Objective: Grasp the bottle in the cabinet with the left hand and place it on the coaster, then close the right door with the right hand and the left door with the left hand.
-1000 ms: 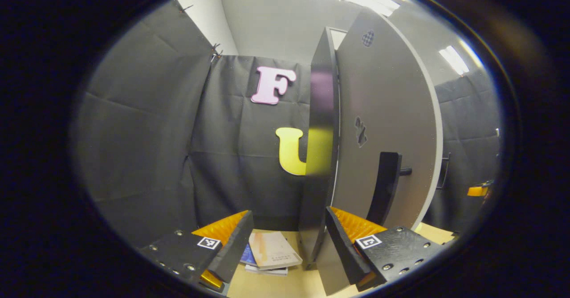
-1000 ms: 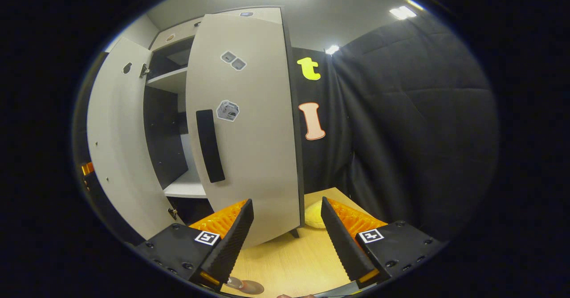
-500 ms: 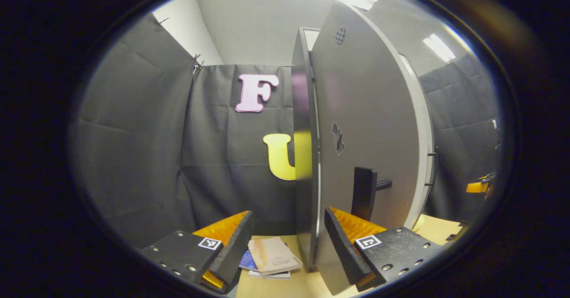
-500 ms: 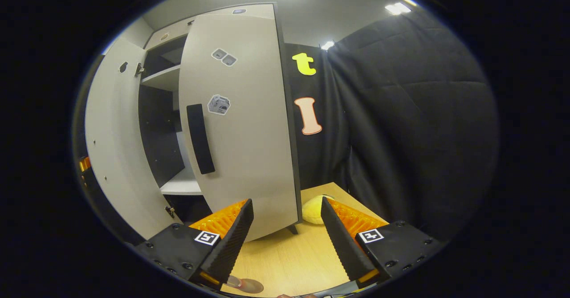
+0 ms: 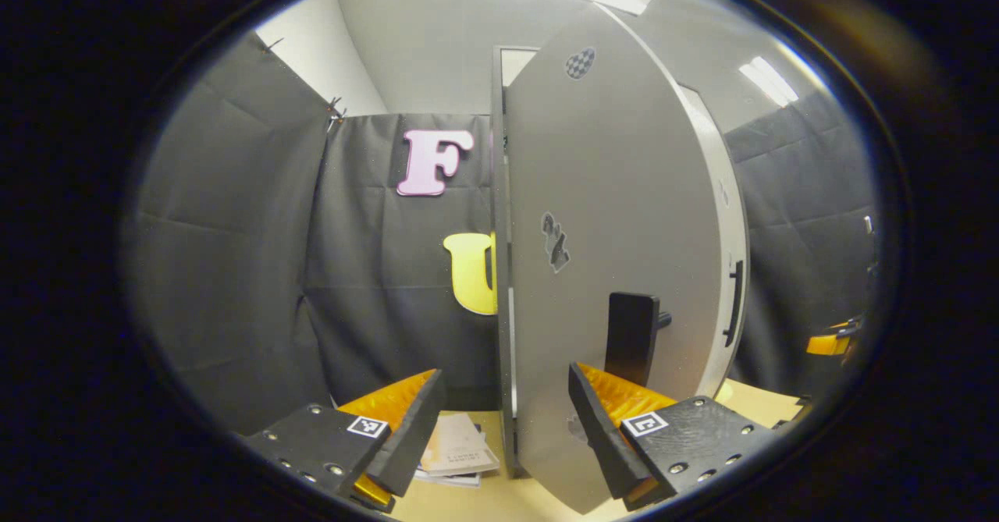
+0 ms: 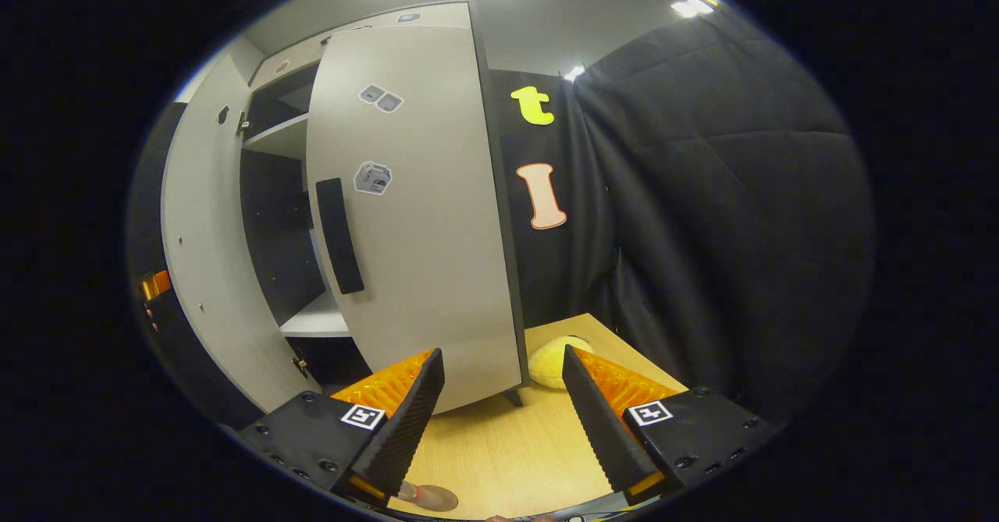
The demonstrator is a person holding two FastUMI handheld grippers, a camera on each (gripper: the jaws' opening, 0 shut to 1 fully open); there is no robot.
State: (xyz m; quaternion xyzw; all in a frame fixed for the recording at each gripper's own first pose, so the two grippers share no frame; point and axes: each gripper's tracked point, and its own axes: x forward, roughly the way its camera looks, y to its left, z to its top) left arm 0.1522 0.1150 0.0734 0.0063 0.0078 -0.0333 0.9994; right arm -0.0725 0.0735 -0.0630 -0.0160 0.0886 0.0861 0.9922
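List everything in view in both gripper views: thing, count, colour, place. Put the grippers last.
Cabinet: one, grey outside and dark inside, standing on the table, pale shelves showing between its doors.
Left door: one, grey with a dark handle, ajar, just ahead of the left gripper.
Right door: one, grey with a dark handle and small stickers, ajar, ahead of the right gripper.
Table: one, light wood, under the cabinet.
Books: a small stack, pale covers, on the table left of the left door.
Yellow object: one, soft-looking, on the table right of the right door; what it is cannot be told.
Left gripper: one, open, holding nothing.
Right gripper: one, open, holding nothing.
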